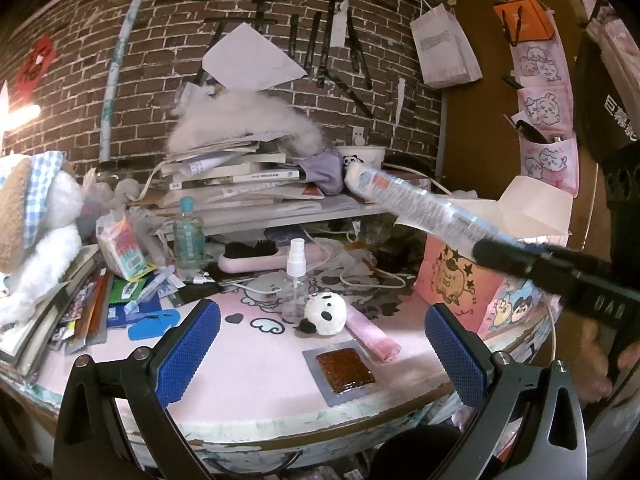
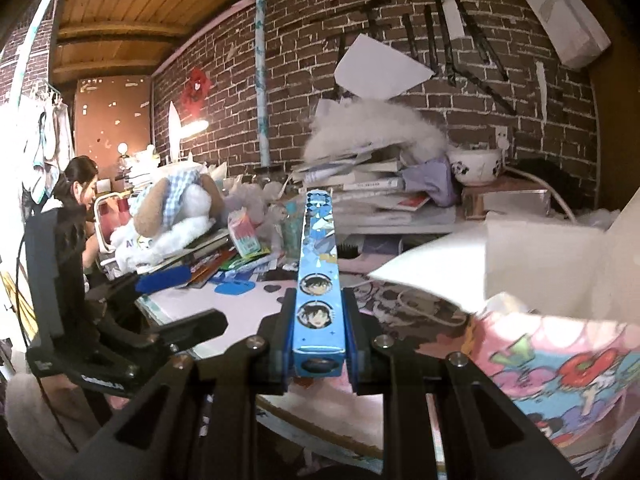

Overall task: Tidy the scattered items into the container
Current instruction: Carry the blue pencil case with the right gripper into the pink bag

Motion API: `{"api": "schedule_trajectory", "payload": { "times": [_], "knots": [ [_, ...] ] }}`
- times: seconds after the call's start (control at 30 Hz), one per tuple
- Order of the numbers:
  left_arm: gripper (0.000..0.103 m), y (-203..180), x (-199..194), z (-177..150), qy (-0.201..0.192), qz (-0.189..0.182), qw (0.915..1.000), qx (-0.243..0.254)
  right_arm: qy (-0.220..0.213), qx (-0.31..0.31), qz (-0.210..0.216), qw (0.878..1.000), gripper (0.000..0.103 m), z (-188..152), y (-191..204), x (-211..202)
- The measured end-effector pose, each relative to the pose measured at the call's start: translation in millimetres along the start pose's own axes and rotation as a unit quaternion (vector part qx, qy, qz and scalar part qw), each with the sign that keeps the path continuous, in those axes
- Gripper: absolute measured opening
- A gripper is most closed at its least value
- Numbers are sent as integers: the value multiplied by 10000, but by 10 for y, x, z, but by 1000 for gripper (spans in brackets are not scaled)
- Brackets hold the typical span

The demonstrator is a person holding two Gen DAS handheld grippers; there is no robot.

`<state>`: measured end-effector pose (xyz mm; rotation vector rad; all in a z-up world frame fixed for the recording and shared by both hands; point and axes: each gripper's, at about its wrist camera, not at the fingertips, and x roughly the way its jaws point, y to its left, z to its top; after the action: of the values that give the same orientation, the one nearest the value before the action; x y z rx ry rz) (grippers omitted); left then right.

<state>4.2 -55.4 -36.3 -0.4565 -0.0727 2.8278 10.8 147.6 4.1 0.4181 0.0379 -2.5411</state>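
My right claw (image 2: 318, 354) is clamped on one end of the long blue box printed with cartoon faces (image 2: 318, 280); pads press both long sides. The box sticks out ahead of the claw, off the desk, above the desk's right part. Just to its right stands the pink cartoon-printed paper bag with a white box in its mouth (image 1: 460, 276), at the desk's right edge. My left claw (image 1: 320, 348) gapes wide over the front edge of the pink desk (image 1: 256, 376), nothing between its blue pads. On the desk beyond it: small panda plush (image 1: 325, 313), clear spray bottle (image 1: 296, 280), brown sauce sachet (image 1: 345, 370).
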Motion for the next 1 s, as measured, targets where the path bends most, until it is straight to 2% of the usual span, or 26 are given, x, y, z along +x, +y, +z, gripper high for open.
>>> {"api": "schedule_trajectory", "payload": {
  "times": [0.33, 0.6, 0.8, 1.0],
  "knots": [
    [102, -48, 20, -2, 18, -88, 10000, 44, 17, -322, -785, 9964, 17, 285, -295, -292],
    [102, -112, 53, -2, 70, -181, 9997, 123, 703, -575, -1384, 9862, 17, 443, -751, -420],
    [102, -143, 79, 2, 92, -241, 9996, 142, 1298, -667, -1526, 9775, 17, 565, -1080, -446],
    [102, -149, 79, 1, 100, -244, 9995, 148, 1931, -678, -1203, 9714, 17, 694, -1321, -343]
  ]
}}
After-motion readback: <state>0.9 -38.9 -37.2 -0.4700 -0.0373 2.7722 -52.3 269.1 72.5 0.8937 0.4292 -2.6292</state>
